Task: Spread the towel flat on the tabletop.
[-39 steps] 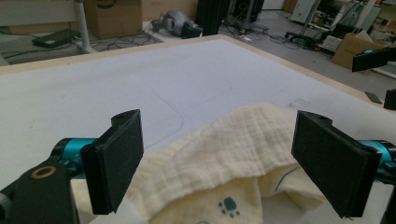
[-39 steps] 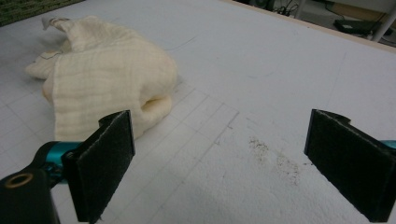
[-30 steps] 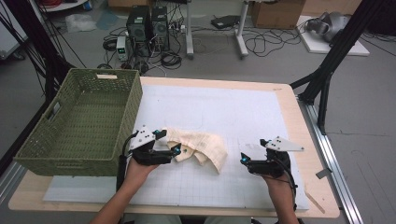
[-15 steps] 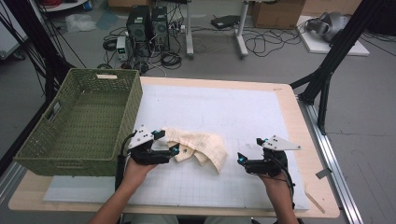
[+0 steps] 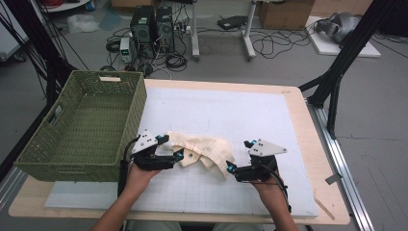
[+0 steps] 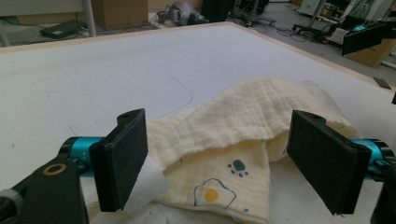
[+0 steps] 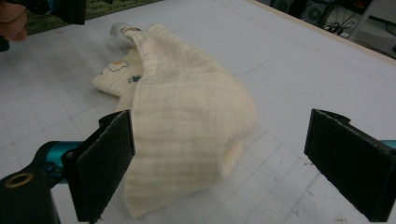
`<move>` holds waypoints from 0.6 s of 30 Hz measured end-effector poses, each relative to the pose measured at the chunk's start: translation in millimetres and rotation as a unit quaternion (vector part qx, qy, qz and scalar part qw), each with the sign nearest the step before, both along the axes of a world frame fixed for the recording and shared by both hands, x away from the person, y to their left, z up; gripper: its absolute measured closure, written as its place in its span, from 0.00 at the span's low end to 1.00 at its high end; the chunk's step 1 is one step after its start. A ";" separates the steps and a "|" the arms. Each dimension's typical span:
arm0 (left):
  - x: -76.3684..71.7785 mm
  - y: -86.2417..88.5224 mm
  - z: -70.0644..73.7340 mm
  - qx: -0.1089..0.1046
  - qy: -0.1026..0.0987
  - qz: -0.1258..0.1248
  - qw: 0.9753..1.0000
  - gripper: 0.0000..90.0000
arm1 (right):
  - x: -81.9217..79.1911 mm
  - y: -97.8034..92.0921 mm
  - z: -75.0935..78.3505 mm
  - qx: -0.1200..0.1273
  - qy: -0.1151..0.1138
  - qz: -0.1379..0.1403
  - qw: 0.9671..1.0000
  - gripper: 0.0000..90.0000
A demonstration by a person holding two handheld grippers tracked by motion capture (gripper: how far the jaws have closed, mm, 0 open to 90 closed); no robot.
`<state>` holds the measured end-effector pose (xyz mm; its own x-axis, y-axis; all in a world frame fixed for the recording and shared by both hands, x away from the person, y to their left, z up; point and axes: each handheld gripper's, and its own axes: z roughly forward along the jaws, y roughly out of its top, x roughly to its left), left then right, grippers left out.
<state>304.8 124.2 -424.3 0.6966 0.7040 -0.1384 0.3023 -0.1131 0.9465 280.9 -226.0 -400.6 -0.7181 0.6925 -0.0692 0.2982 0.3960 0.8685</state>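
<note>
one white gridded mat (image 5: 240, 120) covers the wooden table (image 5: 308, 120).

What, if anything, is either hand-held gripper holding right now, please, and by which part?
Nothing is held. Both the left hand-held gripper and the right hand-held gripper stand open at opposite ends of the crumpled cloth, jaws not closed on it.

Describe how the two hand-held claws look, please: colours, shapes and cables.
The left claw and the right claw each have a black body, teal-blue joints and flat, black rectangular pads. A grey three-cornered plate sits on top of each, and a black cable trails back.
</note>
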 end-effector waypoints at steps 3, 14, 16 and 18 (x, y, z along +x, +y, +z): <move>0.0 1.5 0.3 -0.003 0.001 0.005 1.000 0.23 | 0.7 6.1 -0.4 -0.005 0.000 0.012 1.000 0.09; 3.6 4.8 -0.5 -0.006 0.003 0.015 1.000 0.23 | 0.4 34.9 -6.0 -0.044 0.000 0.071 0.997 0.33; 3.8 4.3 -0.9 -0.006 0.004 0.014 1.000 0.23 | 3.5 47.0 -13.1 -0.101 -0.001 0.069 0.993 0.43; 3.9 4.0 -1.4 -0.005 0.006 0.013 1.000 0.23 | 4.9 50.1 -16.0 -0.118 0.000 0.066 0.991 0.47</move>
<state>308.7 128.2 -425.8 0.6763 0.7205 -0.1530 0.3160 -0.0962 0.9439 285.7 -175.9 -416.6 -0.8015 0.5568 -0.2179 0.2295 0.6229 0.7479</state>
